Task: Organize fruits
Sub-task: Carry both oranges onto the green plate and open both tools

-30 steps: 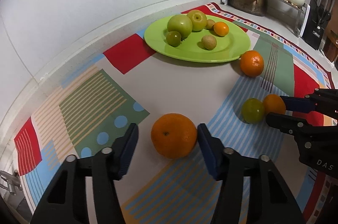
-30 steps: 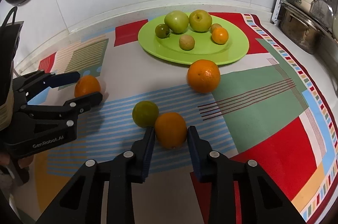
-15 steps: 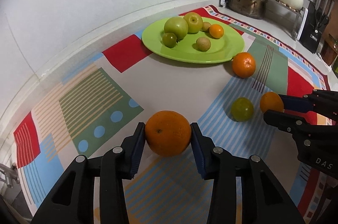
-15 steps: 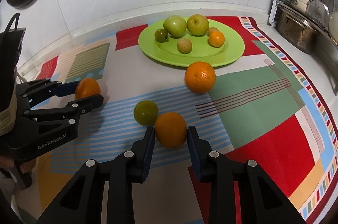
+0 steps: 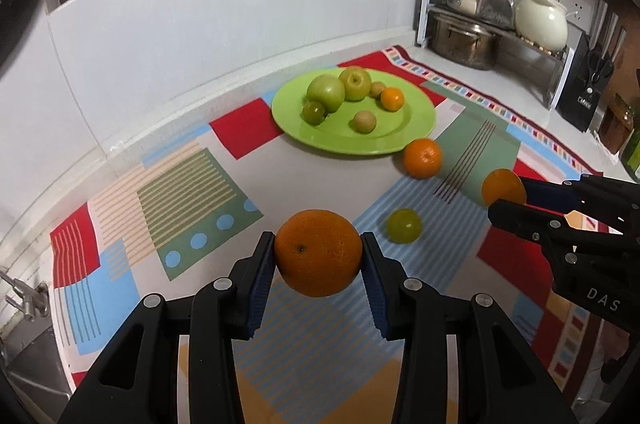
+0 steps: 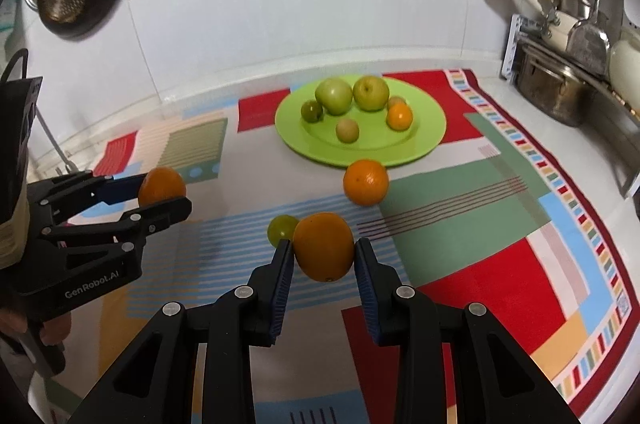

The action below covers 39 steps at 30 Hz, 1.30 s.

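left gripper: jaws pressed on both sides of a large orange, which appears lifted off the patterned mat; in the right wrist view this gripper shows at the left edge with the orange at its tips.
right gripper: jaws closed on a second orange, also seemingly raised clear of the mat; from the left wrist view it reaches in from the right with its fruit between the tips.
green plate: sits toward the back of the tabletop by the white wall, straight ahead of both grippers and a little to the right of the left one; it carries two green apples, a small green fruit, two small brownish fruits and a small orange.
key relation: the plate lies forward of both loads; the right gripper is the nearer one, the left gripper is further back and to the left.
loose fruit: one orange rests on the mat just beside the plate's near rim; a small green fruit lies between the two grippers, just behind the right gripper's left jaw.
open spot: judging by the plate, its near half is bare and looks like the likely drop zone.
risk: the loose orange lies on the right gripper's line to the plate, so a low carry may knock it.
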Motion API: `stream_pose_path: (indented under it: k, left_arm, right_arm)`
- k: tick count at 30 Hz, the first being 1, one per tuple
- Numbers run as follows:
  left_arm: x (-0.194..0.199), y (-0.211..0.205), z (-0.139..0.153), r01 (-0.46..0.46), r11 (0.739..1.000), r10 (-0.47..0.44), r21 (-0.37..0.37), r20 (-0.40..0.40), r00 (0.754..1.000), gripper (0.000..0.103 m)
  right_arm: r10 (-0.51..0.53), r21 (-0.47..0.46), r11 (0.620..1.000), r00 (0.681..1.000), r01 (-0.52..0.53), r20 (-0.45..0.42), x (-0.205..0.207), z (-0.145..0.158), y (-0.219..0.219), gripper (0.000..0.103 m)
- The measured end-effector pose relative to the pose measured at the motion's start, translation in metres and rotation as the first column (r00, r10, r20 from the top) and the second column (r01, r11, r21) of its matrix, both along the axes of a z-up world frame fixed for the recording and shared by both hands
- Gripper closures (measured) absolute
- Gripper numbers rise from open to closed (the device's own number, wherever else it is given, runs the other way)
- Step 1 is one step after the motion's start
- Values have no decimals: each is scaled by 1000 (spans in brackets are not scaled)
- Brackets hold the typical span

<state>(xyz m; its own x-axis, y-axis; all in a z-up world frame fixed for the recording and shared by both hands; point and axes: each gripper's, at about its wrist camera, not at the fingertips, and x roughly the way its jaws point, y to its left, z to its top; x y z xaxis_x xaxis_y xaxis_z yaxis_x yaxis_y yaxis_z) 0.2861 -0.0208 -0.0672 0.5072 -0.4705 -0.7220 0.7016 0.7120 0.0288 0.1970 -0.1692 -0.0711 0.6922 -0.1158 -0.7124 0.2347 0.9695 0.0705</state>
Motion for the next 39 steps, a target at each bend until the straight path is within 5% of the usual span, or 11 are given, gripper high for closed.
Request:
stream_pose_path:
  k: [22, 39]
  left_arm:
    - [-37, -39, 61, -129, 987, 139, -92, 112, 984, 61]
    - [2, -102, 74, -189, 976, 201, -108, 112, 973, 61]
  right_arm:
    - [153, -49, 988, 978, -147, 141, -18, 56, -49, 70]
    - [266, -66, 964, 946, -258, 184, 28, 72, -107, 70]
